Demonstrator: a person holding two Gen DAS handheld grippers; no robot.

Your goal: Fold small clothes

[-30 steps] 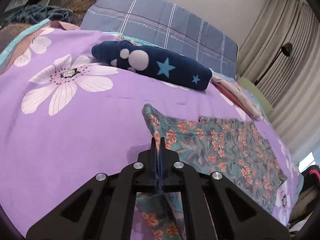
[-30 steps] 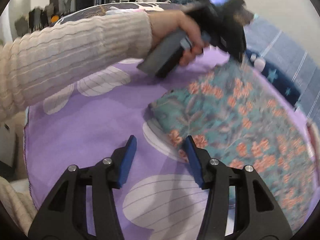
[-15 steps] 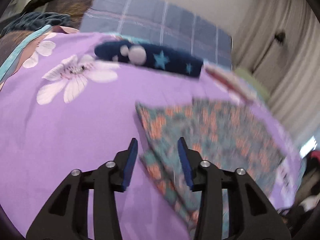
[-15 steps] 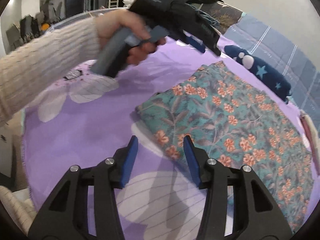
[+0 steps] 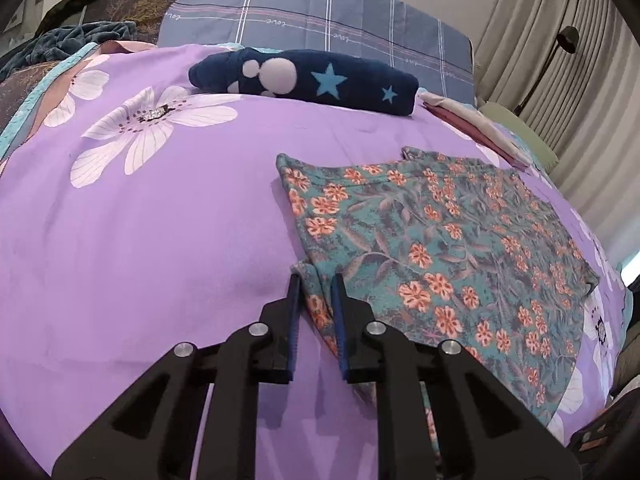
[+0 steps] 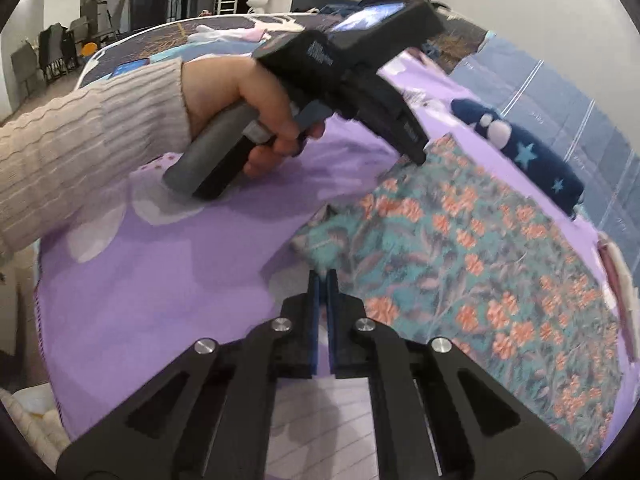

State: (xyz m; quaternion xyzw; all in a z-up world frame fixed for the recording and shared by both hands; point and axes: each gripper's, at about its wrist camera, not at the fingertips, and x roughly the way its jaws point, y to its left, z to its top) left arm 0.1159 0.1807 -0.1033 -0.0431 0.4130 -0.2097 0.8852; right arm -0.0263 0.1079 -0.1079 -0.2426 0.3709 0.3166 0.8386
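Observation:
A teal garment with orange flowers (image 5: 440,240) lies flat on the purple flowered bedsheet (image 5: 160,220). My left gripper (image 5: 316,300) sits low at the garment's left edge. Its jaws are closing, a bunched fold of that edge lies between them, and a gap still shows. In the right wrist view the same garment (image 6: 460,260) spreads to the right. My right gripper (image 6: 322,280) is shut, its tips pinching the garment's near hem. Further up in that view, a hand in a cream sleeve (image 6: 256,100) holds the left gripper (image 6: 416,158) at the far corner.
A navy plush roll with stars (image 5: 312,80) lies across the bed behind the garment, in front of a blue plaid pillow (image 5: 320,12). Folded pink and cream clothes (image 5: 472,128) sit at the back right. Curtains and a floor lamp (image 5: 568,36) stand to the right.
The left gripper let go of the raised garment edge, opened, shifted, and its jaws have narrowed around a fold. The garment now lies flat. The right gripper's jaws went from open to shut at the hem.

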